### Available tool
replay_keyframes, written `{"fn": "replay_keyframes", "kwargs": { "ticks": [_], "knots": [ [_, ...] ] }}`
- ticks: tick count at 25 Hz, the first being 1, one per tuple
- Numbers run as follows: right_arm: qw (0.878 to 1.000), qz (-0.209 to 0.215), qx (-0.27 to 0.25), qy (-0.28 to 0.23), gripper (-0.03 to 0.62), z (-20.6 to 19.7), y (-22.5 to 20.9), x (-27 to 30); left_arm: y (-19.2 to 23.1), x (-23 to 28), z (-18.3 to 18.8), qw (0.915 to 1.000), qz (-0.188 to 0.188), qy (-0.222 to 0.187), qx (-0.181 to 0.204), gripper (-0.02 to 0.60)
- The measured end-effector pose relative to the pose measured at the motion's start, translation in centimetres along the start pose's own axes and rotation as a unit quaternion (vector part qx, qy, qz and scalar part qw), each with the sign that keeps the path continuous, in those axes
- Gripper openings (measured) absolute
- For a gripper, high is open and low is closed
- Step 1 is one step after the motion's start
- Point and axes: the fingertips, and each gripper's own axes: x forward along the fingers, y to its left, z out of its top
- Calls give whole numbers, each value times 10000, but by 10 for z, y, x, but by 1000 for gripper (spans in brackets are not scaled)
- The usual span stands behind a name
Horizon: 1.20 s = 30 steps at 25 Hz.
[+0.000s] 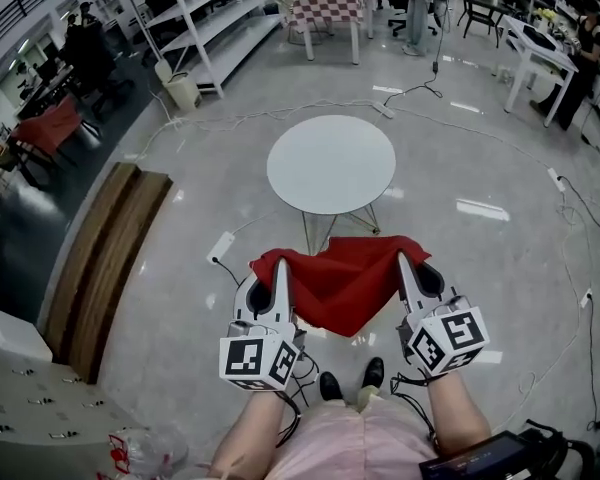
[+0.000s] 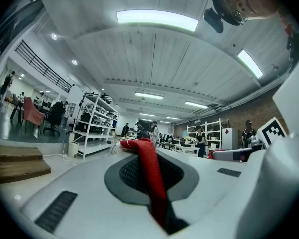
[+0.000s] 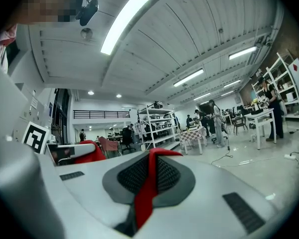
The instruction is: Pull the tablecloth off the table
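Red tablecloth (image 1: 342,280), held clear of round white table (image 1: 330,163) at 12 o'clock; left gripper (image 1: 280,266), right gripper (image 1: 404,261): jaws clamped on its corners.

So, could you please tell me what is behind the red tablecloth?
The round white table stands behind the red tablecloth, its top in full view. The cloth hides the lower part of its wire legs.

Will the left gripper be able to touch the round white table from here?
Probably not: the left gripper is shut on the red tablecloth, and floor lies between it and the round white table.
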Motion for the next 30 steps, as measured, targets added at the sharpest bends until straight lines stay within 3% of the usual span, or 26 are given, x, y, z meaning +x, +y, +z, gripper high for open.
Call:
{"fn": "replay_keyframes", "kwargs": {
  "ticks": [30],
  "knots": [
    [9985,-128,-467,-269,23,27,12,6,9,9,29,9993,-106,-296,199,43]
  ]
}}
